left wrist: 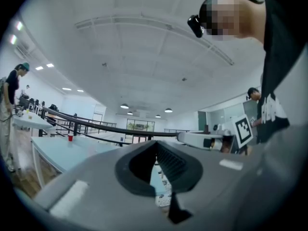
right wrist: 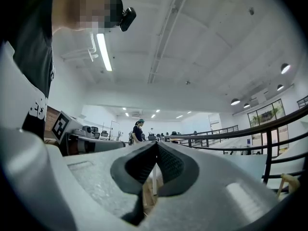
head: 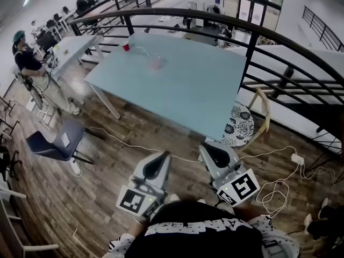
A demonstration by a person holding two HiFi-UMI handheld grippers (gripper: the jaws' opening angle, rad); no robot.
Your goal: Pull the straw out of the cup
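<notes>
Head view: task not begun; straw (head: 144, 51) sits in cup (head: 156, 63) near table's (head: 188, 101) far edge (left gripper (head: 165, 156) and right gripper (head: 203, 147) closed, empty).

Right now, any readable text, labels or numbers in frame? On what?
Print on the person's black shirt: cut off, unreadable.
Tag on the blue chair: too small to read.
Marker cubes on left gripper and right gripper: square patterns only, no text.
So nothing legible.
</notes>
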